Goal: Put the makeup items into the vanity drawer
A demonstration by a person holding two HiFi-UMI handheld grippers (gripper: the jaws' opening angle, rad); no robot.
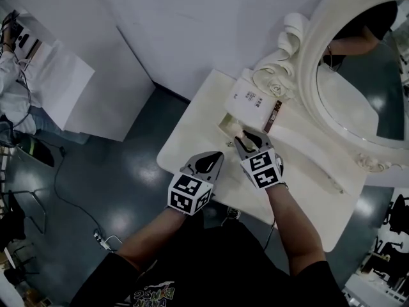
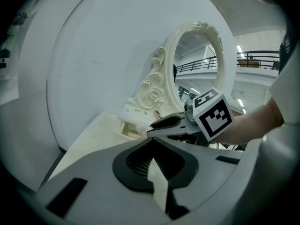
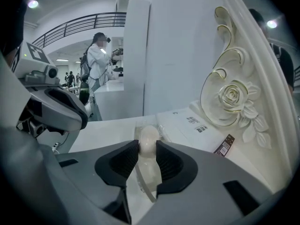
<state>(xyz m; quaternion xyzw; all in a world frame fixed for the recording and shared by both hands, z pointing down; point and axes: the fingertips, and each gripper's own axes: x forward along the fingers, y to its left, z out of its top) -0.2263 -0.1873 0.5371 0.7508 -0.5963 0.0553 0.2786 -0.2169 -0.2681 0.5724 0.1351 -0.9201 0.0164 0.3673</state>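
A: Nearest first: the left gripper [image 2: 152, 156]?
B: Jaws drawn together at the tips, gripping nothing. It hangs over the near edge of the cream-white vanity table [image 1: 192, 136], just left of the right gripper [image 1: 249, 139]. The two are close but apart.
A: Right gripper's fingers?
B: Set narrow on a pale egg-shaped makeup sponge in a clear plastic case [image 3: 149, 136]. Both dark pads [image 3: 123, 158] touch its sides. The egg's rounded top stands out past the tips, and the clear case runs down below them.
A: Where does the sponge sit?
B: Off the surface, held above the table top at the near edge of the small cream open compartment [image 1: 229, 124] in the table top. Directly over the opening or just short of it: cannot tell.
A: Beyond that?
B: A flat white box with dark print [image 1: 250, 98], just behind the compartment, against the foot of the mirror frame. Right of it, a slim dark stick with a barcode label [image 3: 225, 145] lies beside the box's edge.
A: Farthest?
B: A large oval mirror in a cream frame carved with scrolls and a rose [image 3: 230, 97]. Well away in the room, a person in a white top [image 3: 98, 60] stands at a white counter [image 3: 112, 97].
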